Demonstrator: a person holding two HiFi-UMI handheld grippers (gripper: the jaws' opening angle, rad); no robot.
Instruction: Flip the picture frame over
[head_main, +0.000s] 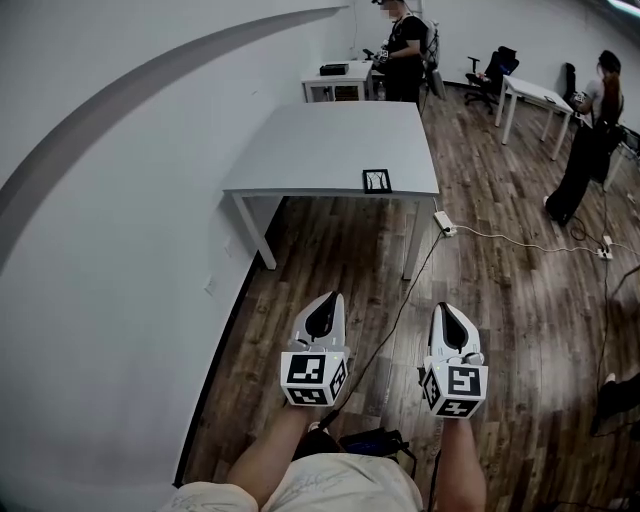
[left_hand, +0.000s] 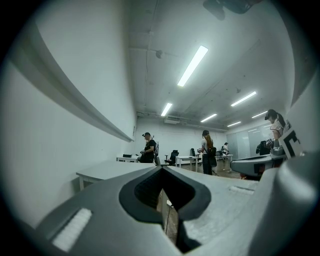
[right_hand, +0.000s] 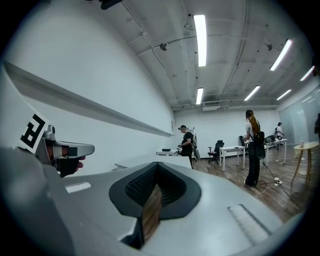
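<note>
Holding both claws low over the wood floor, well short of the tabletop, we have the left claw and the right claw side by side. Each has its jaws pressed together to a thin slit, with nothing between them.

The picture frame is small, with a thin dark border around a pale middle that bears a few dark marks. We cannot tell whether that face is front or back. It lies flat on the tabletop, just inside the near edge and toward the near right corner. Its sides run square with the tabletop's edges. From here it looks close to square, so we cannot tell its long axis.

The tabletop is plain pale grey on white legs, with its left side near the white wall. A white power strip lies on the floor just beside the tabletop's near right leg. Beyond the tabletop's far end a person in black stands by a second white table. Well to the right of the tabletop, another person stands near a white desk. Strip lights run along the ceiling.
</note>
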